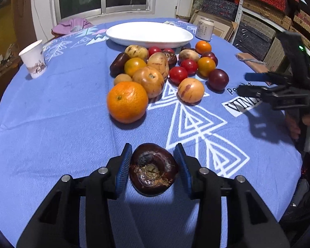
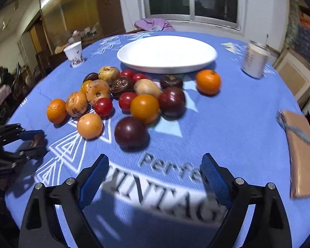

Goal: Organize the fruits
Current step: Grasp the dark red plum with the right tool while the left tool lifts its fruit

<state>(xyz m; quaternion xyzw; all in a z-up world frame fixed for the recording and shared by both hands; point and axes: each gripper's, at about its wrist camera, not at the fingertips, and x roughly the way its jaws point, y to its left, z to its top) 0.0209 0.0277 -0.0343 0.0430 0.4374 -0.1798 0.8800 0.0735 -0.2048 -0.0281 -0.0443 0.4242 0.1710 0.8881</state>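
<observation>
A pile of fruit [image 1: 161, 70] lies mid-table: oranges, red tomatoes, dark plums, yellow-brown fruits; it also shows in the right wrist view [image 2: 134, 99]. A white oval plate [image 1: 148, 33] stands empty behind it, seen also in the right wrist view [image 2: 167, 53]. My left gripper [image 1: 153, 155] has a dark brown mangosteen [image 1: 153, 169] between its blue pads; the left pad touches it, the right pad stands slightly off. The mangosteen sits near the table's front. My right gripper [image 2: 155, 165] is open and empty, above the cloth in front of a dark plum [image 2: 131, 133].
A paper cup [image 1: 34, 59] stands at the left, a can [image 1: 204, 30] beside the plate at the back right. A brown packet [image 2: 301, 155] lies at the right edge. The blue printed cloth [image 1: 51, 124] covers the round table.
</observation>
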